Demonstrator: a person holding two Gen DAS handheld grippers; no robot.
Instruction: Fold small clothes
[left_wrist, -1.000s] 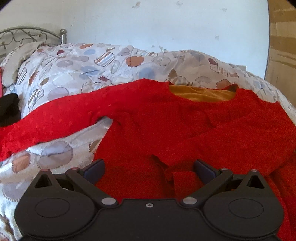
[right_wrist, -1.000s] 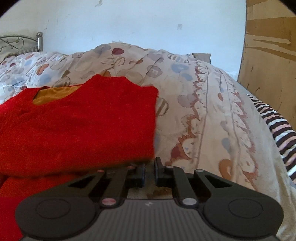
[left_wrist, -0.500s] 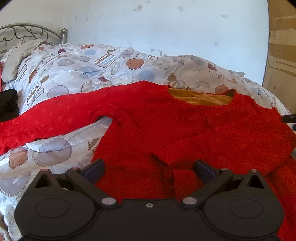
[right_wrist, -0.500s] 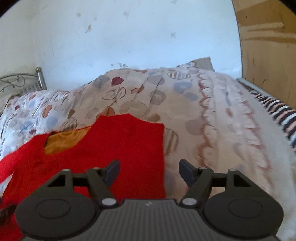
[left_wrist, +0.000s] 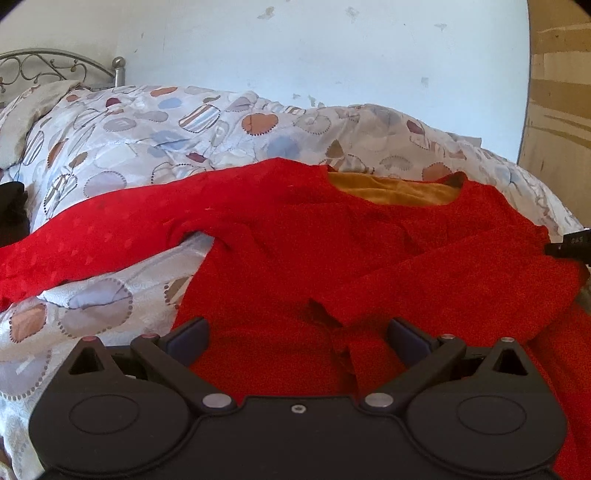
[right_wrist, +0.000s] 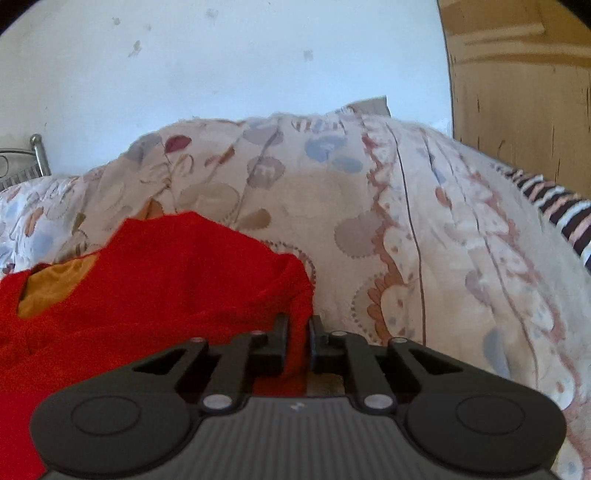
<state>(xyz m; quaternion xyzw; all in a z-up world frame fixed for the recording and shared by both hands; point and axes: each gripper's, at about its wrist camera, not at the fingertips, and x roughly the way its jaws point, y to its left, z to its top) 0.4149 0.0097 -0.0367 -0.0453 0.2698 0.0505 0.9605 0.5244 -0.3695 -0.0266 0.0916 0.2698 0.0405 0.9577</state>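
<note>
The right gripper (right_wrist: 297, 328) fingers have just closed, pinching the right edge of the red sweater (right_wrist: 166, 280), seemingly a folded sleeve. The left gripper (left_wrist: 297, 334) fingers stand open over its hem. Soft, limp knit on the bed's quilt (right_wrist: 424, 221); edges and corners offer the best hold.

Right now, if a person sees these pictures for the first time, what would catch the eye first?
The bright red top spread across the patterned quilt stands out at once, with an orange lining showing at its neck. One sleeve stretches far out to the left. At the top's right edge, the right gripper has just been closing and pinches a fold of red cloth, while the left gripper stands open above the hem.
</note>
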